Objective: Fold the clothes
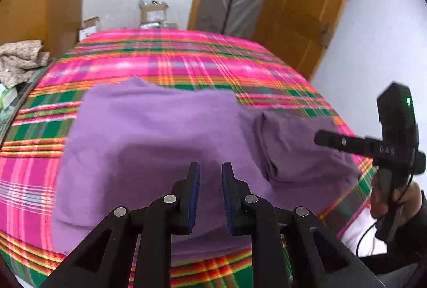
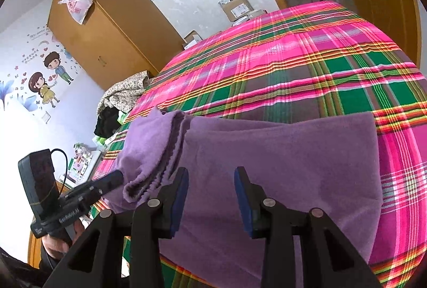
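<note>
Purple garment [image 1: 149,144] lies part-folded on the plaid bedspread [image 1: 186,58], one flap doubled; your left gripper [image 1: 210,197] and right gripper [image 2: 211,204] both hover unclenched, holding nothing, so next seize an unfolded edge.

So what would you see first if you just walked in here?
Probably the bright pink and green checked bedspread covering the whole bed. Next, the purple cloth lying on it near the front edge, partly folded, with both open claws, left claw and right claw, just above it.
</note>
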Tool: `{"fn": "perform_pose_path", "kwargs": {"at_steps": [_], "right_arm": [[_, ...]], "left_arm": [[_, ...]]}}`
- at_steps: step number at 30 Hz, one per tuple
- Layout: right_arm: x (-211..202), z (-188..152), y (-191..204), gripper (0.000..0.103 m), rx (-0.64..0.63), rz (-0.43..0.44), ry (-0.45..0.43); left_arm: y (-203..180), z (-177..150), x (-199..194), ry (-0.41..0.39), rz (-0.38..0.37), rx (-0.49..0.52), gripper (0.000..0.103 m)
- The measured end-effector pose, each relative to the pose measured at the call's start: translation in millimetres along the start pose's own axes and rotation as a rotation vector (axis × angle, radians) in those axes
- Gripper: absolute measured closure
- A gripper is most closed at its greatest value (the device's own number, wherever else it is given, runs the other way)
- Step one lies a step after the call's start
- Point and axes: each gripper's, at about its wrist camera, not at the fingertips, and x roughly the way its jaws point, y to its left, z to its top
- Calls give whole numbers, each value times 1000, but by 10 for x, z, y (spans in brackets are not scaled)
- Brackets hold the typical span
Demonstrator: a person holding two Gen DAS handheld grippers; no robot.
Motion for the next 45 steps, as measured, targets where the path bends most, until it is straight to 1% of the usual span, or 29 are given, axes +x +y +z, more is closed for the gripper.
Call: {"fn": "perform_pose_path", "kwargs": {"at_steps": [3,5,9,11,17,19,20,21,23,27,30,31,32,33,34,36,39,45], "right_arm": [[-4,-7,-31,67,3,-2,2],[-4,-17,-56,67,8,-4,4],[6,-27,-68,67,12,-6,10],[-2,-25,-52,67,7,-1,8],[-24,-44,-18,67,-4,13,7],[-25,-57,-10,67,-5,18,8],[-27,-66,-2,67,-7,20,9],[-28,-73,7,67,-9,23,9],[-32,-86,22,67,-12,28,10],[-59,-107,38,67,-17,35,6],[-86,-119,19,67,-11,34,0],[-94,-122,9,67,-8,33,-2],[-102,-126,0,67,-5,32,-4],[-111,-129,-10,66,-2,32,-6],[-119,-133,-19,66,2,31,-8],[-136,-140,-38,66,8,29,-11],[-168,-147,-63,66,15,27,-19],[-303,-163,-164,66,40,13,-47]], "left_arm": [[-48,-67,85,37,-5,27,86],[-48,-127,151,56,7,38,86],[-42,-169,136,53,9,38,86],[-30,-175,96,52,3,29,86],[-61,-248,-51,41,-9,43,86],[-75,-288,-105,37,-30,50,72],[-87,-308,-131,34,-42,54,61],[-108,-325,-145,32,-52,62,54],[-154,-347,-140,32,-50,81,52],[-204,-346,-11,50,0,107,52],[-235,-356,27,41,29,137,53],[-237,-361,31,40,37,144,53],[-221,-361,27,38,44,142,59],[-206,-361,24,37,52,140,67],[-190,-361,20,35,60,138,71],[-159,-360,13,32,75,135,87],[-133,-368,-5,30,89,140,96],[-104,-403,-84,27,78,153,100]]}}
